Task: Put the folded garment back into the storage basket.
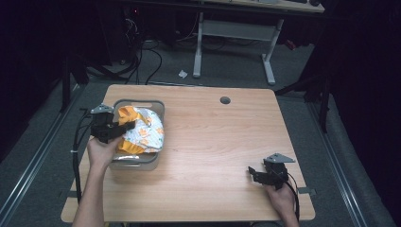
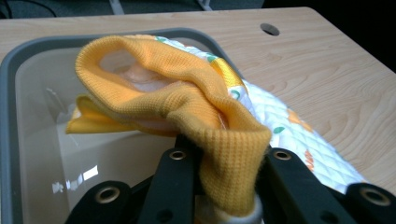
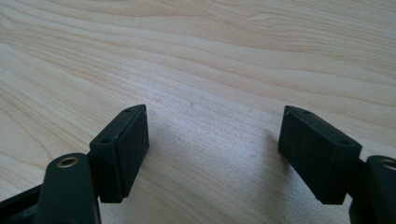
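left tongs (image 1: 124,128) pinching garment (image 1: 144,135)

Lab or workshop: bare wooden table (image 1: 222,142), cables (image 1: 142,61) on grey floor (image 1: 227,71), second desk frame (image 1: 236,33), dark surroundings.

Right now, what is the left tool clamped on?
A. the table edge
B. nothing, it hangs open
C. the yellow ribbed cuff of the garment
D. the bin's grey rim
C: the left tool pinches the garment's yellow ribbed cuff over the grey bin.
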`<state>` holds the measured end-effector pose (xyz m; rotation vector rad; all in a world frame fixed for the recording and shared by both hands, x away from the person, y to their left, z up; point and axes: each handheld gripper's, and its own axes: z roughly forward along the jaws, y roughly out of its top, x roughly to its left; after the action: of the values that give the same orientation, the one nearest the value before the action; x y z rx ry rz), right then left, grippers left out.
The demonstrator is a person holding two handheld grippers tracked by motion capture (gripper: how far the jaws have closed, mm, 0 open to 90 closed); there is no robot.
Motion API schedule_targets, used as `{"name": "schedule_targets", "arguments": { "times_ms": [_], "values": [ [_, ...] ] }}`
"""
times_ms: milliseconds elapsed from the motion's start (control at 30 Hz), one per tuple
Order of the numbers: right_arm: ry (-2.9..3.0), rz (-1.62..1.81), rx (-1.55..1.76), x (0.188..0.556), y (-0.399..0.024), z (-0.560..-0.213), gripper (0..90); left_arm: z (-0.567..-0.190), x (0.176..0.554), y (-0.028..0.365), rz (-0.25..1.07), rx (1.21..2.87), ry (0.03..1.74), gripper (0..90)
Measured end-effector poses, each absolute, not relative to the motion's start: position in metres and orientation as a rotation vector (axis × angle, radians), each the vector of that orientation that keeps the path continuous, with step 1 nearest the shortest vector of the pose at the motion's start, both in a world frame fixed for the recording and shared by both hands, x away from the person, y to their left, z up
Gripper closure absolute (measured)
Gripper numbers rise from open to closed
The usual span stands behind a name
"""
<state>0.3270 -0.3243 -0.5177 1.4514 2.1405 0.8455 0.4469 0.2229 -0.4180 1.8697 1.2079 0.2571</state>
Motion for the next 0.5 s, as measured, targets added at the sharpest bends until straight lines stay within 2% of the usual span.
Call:
{"name": "schedule_targets", "arguments": {
  "times_ms": [500],
  "values": [
    [2.14, 0.845, 1.452, 0.327, -0.324, -0.518, 24.9, -0.443, 0.46, 0.216, 0.327, 1.993, 1.286, 77.2]
  ]
}}
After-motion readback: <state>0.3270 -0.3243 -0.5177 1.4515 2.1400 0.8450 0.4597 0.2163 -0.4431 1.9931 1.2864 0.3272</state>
